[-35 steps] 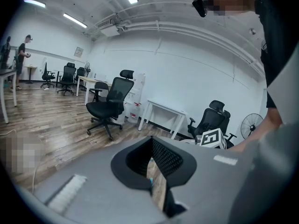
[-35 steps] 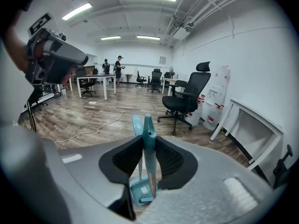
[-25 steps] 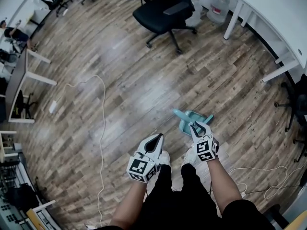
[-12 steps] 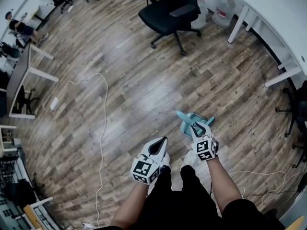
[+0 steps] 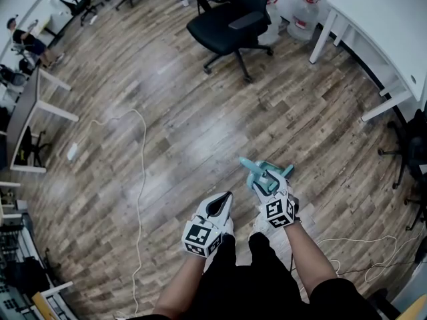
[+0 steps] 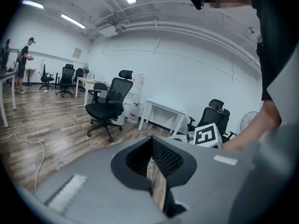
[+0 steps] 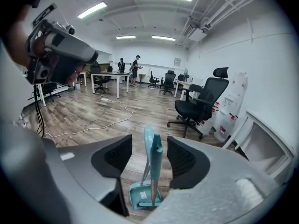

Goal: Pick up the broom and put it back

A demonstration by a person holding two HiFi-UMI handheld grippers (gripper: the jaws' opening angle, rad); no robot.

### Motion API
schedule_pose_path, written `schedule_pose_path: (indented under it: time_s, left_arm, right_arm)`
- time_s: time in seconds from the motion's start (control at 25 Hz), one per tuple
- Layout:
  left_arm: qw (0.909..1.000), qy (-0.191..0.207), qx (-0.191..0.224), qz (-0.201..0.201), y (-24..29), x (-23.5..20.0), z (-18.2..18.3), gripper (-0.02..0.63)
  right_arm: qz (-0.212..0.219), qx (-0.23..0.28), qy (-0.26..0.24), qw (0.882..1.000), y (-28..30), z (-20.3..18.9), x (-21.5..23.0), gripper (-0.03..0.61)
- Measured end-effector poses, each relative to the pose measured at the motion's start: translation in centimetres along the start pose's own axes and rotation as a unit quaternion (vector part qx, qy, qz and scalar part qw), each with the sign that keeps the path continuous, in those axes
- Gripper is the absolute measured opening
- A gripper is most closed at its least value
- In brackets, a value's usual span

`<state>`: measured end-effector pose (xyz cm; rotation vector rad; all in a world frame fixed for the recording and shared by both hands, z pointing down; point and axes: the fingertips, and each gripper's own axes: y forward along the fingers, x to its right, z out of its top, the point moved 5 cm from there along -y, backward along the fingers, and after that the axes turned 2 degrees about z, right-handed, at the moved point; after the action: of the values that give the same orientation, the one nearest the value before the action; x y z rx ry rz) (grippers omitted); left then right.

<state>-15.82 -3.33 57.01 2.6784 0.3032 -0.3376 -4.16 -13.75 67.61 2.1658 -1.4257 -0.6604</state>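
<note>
A teal broom stands upright, its foot clipped in a matching teal dustpan on the wood floor. In the head view the broom and dustpan set is just ahead of my right gripper. In the right gripper view the right gripper has its jaws opening, with the handle top standing free between the pads and a gap on each side. My left gripper hangs to the left of it, shut and empty; its dark pads meet.
A black office chair stands farther ahead, with a white desk and water jugs at the right. A white cable trails over the floor at the left, another cable at the right. People stand at distant desks.
The right jaws have spread apart off the broom handle, which now stands on its own in the dustpan. The left gripper has stayed put.
</note>
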Motion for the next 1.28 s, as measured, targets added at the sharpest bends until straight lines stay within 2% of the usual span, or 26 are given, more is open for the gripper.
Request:
schedule_pose_path:
  time_s: [0.28, 0.44, 0.68, 0.92, 1.08, 1.28]
  left_arm:
    - [0.9989, 0.041, 0.025, 0.002, -0.3, -1.0, 2.5, 0.02]
    - [0.9962, 0.073, 0.043, 0.018, -1.3, -2.7, 4.1, 0.02]
    - [0.9938, 0.082, 0.071, 0.023, -2.8, -3.2, 7.1, 0.02]
    - [0.9858, 0.115, 0.12, -0.025, -3.3, 0.7, 10.0, 0.02]
    - [0.9797, 0.127, 0.145, -0.055, -2.6, 2.5, 11.7, 0.02]
    - [0.975, 0.128, 0.161, -0.083, -1.8, 4.5, 12.9, 0.02]
  right_arm:
    - [-0.02, 0.07, -0.005, 0.997, -4.0, 5.6, 0.0, 0.258]
    - [-0.035, 0.115, 0.002, 0.993, -7.4, 8.8, 0.4, 0.258]
    - [-0.059, 0.175, 0.018, 0.983, -13.0, 12.4, 1.3, 0.243]
    - [-0.099, 0.236, 0.032, 0.966, -17.7, 16.0, 2.3, 0.176]
    - [-0.137, 0.279, 0.005, 0.95, -20.3, 17.7, 2.7, 0.07]
    - [-0.16, 0.296, -0.009, 0.942, -21.8, 18.4, 2.4, 0.007]
